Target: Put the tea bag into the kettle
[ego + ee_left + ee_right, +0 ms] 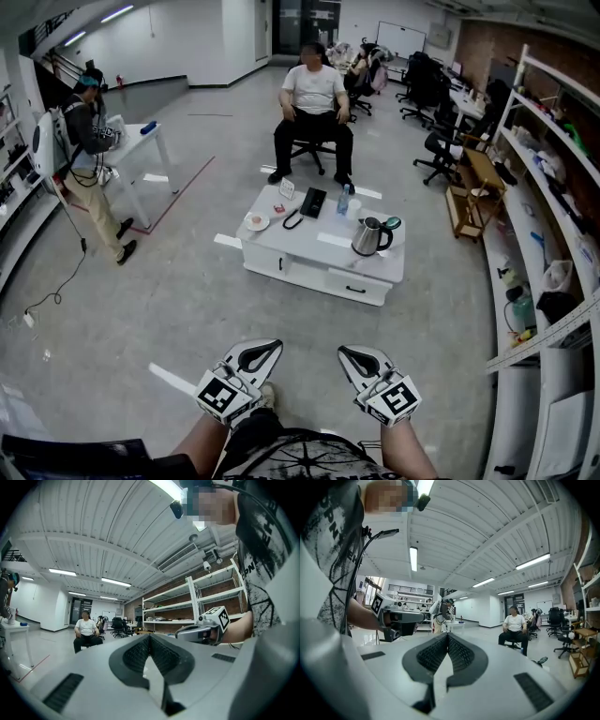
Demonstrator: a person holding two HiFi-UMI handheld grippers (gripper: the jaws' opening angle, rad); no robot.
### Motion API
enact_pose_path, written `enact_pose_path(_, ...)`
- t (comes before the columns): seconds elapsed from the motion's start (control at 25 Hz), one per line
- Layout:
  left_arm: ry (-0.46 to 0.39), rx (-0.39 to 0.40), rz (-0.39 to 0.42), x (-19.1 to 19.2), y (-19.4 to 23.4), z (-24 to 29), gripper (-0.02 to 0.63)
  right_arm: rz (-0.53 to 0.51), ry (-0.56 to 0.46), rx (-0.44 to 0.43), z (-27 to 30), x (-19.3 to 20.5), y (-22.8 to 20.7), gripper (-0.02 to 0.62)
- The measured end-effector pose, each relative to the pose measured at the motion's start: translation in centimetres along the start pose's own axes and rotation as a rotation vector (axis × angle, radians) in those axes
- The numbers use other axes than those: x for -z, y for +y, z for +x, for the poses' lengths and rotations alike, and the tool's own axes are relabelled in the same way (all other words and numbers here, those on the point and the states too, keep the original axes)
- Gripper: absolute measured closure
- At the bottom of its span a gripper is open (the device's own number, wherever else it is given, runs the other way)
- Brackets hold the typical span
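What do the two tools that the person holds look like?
The left tool and the right tool are smooth white shells. Their black ribbed pads form a pointed loop. Each carries a white cube printed with black square markers. The person wears a white shirt with black print, and the forearms are bare.

Steel kettle (370,236) upright on white table (281,241)

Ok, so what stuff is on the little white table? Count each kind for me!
Kettle: 1
Bottle: 1
Small plate: 1
Black flat device: 1
Total: 4, plus a few little bits too small to name.
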State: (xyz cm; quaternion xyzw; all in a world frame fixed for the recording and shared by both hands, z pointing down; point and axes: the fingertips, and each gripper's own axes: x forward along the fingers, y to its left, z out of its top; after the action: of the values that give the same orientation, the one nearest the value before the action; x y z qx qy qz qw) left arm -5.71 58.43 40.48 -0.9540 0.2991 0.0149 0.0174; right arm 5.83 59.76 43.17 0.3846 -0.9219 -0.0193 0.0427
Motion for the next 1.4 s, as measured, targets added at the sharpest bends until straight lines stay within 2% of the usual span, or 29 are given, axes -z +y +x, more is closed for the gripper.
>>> enact_pose_path(0.96,-0.021,0.066,0.023,-0.1,18.9,2.2,0.600,-0.026,-0.003,0.022,19.3,-1.8,-5.3,0.586)
enact_pose_path(1.4,-0.028,0.085,0.011,0.4,23.6,2.7,0.600,-0.037,-0.001,0.042,23.6,-2.0,-6.7,0.586)
